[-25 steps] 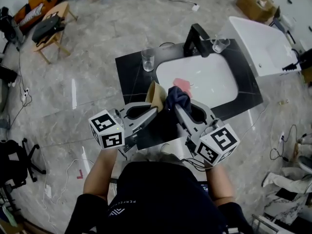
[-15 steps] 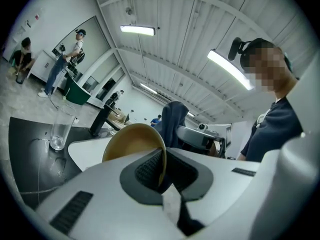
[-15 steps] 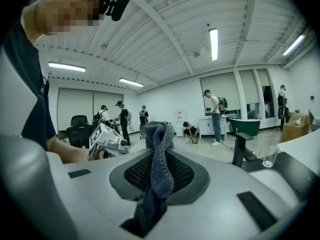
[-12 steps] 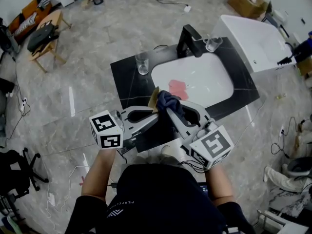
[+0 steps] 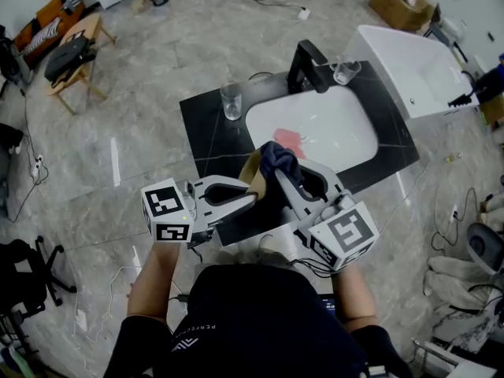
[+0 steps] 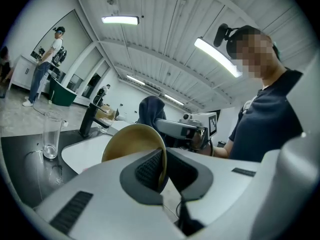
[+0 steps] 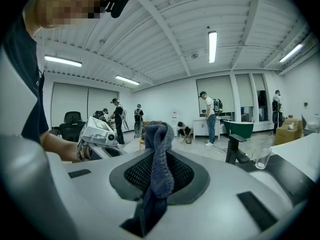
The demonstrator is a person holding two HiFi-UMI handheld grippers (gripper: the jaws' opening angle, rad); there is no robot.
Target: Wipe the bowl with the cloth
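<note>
Bright, even light falls from ceiling strip lights (image 7: 212,46); frames sharp, with fisheye bending and dark corners.

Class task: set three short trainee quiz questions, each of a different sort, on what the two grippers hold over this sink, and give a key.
1. True or false: the left gripper has its fingers shut on the rim of the tan bowl.
2. Multiple choice: the right gripper holds A) a brush, B) a dark blue cloth, C) nothing.
3. Fill in the blank: the pink item lies in the white ____.
Key: 1 true; 2 B; 3 sink.
</note>
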